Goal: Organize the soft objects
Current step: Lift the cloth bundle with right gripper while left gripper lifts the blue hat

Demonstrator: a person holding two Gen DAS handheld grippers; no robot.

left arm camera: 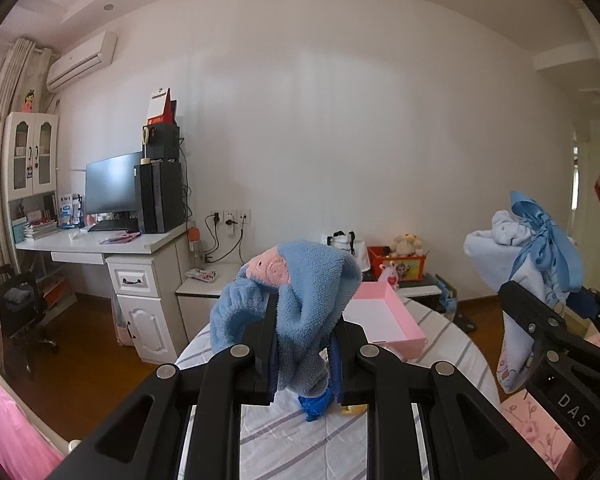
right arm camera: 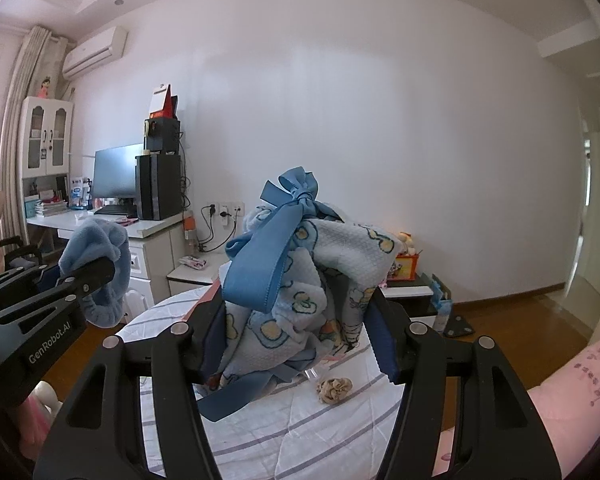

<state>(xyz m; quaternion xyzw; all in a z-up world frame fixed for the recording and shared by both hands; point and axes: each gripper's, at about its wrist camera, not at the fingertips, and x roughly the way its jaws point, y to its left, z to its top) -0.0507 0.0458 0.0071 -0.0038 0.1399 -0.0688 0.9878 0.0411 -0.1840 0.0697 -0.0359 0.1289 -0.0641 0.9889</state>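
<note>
Left fingers [left arm camera: 304, 360] clamped on blue fleece cloth [left arm camera: 300, 300] | right fingers [right arm camera: 300, 344] grip ribboned blanket bundle [right arm camera: 320, 280]

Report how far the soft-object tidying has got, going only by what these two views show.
Done: nothing shows as put away; the visible floor of the pink box is bare. In hand: the left gripper is shut on a blue fleece item, and the right gripper clamps a printed blanket bundle tied with blue ribbon, both lifted above the striped sheet. Left: placing both, plus a beige scrunchie lying on the sheet.
</note>
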